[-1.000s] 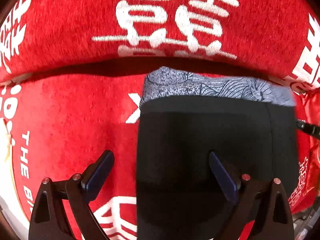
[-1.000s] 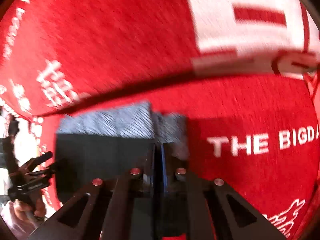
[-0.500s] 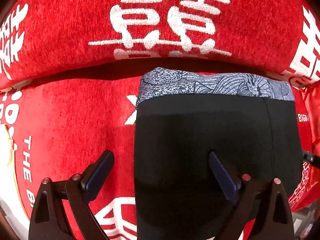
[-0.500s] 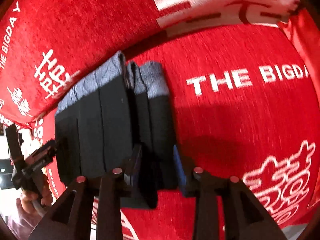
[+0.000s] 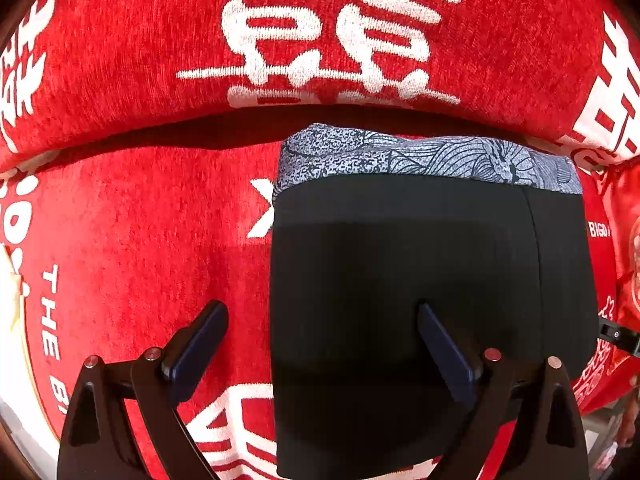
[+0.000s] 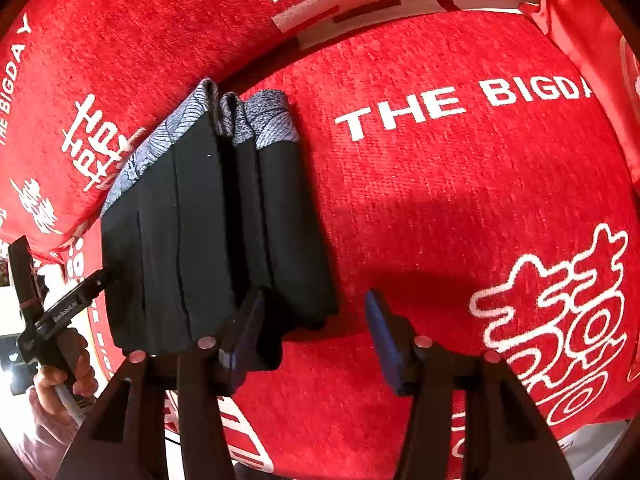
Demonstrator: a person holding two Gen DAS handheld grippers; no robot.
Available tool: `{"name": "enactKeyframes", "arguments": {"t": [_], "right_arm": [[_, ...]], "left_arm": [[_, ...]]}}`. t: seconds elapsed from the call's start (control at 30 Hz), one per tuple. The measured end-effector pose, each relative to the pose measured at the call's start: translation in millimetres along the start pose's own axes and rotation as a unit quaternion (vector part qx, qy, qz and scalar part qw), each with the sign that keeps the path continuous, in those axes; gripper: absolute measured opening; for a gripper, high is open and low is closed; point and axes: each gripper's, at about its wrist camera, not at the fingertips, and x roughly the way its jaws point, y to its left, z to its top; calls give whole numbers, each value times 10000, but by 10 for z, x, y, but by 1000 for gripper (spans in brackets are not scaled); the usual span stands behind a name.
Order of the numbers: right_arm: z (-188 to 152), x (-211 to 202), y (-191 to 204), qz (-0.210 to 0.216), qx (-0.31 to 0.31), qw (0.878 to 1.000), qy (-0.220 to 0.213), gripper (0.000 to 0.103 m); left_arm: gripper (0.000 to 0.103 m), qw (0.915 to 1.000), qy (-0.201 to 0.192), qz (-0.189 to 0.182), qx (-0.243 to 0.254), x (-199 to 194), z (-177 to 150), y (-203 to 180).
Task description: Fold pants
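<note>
Right now your folded black pants with the grey patterned waistband (image 5: 432, 280) lie flat on the red plush seat cover with white lettering (image 5: 140, 220), their waistband end toward the matching red backrest cushion (image 5: 120, 60). Seen from your right wrist, the pants (image 6: 208, 232) show as a stack of several folded layers, the fold edges side by side, with the words "THE BIGDA" printed on the cover just to their right.

Your left gripper (image 5: 322, 334) points down over the near part of the pants with its jaws spread wide; one blue pad sits over the black fabric, the other over the bare red cover, and neither pinches anything.

Your right gripper (image 6: 312, 332) is opening at the near right corner of the stack. Its left finger (image 6: 244, 332) overlaps the fabric edge, its right finger is over red cover, and nothing is clamped between them.

Your left hand (image 6: 64, 376) shows at the lower left of that view, wrapped round the handle of the other tool.
</note>
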Motion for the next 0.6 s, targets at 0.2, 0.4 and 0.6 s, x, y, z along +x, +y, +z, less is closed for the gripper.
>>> {"name": "enactKeyframes", "arguments": {"t": [0.2,0.4,0.6], "right_arm": [[87,-49,-25,408,-64,9991,-80,64],[234,-48,-200,1289,91,9916,-100,77],[389,38,-413,2152,327,9760,-61,78]], "left_arm": [[96,9994,170,-268,-110,67,31,118],[96,9931,395,-1048,-347,98,79,378],[96,9855,530,-1592,-239,131,175,671]]}}
